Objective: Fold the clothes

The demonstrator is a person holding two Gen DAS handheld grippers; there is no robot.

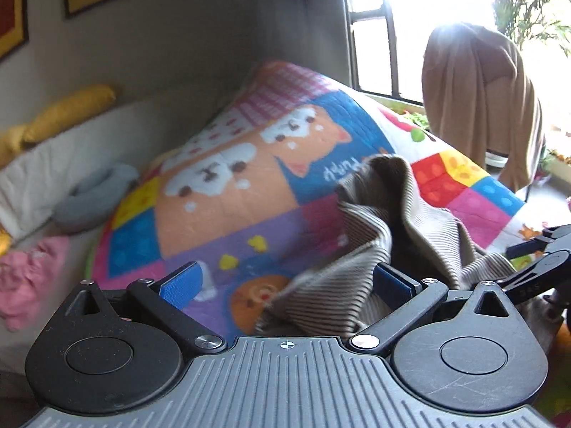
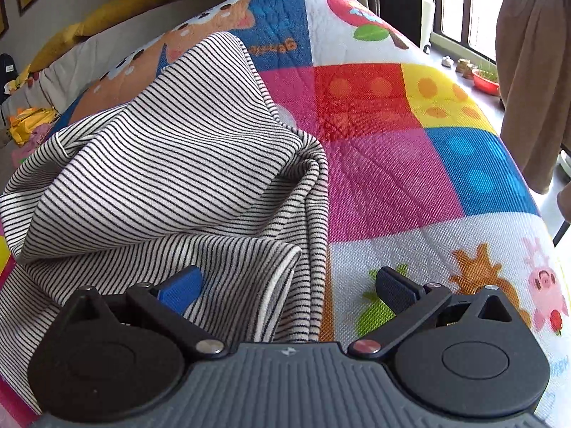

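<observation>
A black-and-white striped garment (image 2: 160, 164) lies crumpled on a colourful cartoon quilt (image 2: 392, 164). In the right wrist view it fills the left half, and its white hem runs down between the fingers. My right gripper (image 2: 289, 285) is open just above it, with the left blue pad (image 2: 182, 287) against the cloth. In the left wrist view the striped garment (image 1: 385, 221) is bunched up and blurred at centre right. My left gripper (image 1: 287, 280) is open, and its right pad (image 1: 392, 281) touches a fold. The right gripper's black fingers (image 1: 535, 260) show at the right edge.
A brown garment (image 1: 481, 100) hangs over a chair by the bright window (image 1: 374, 35). Yellow pillows (image 1: 67, 114), a white cushion (image 1: 64, 157), a grey item (image 1: 96, 196) and pink cloth (image 1: 28, 278) lie left of the quilt (image 1: 228, 192). A red bowl (image 2: 485, 83) sits on the sill.
</observation>
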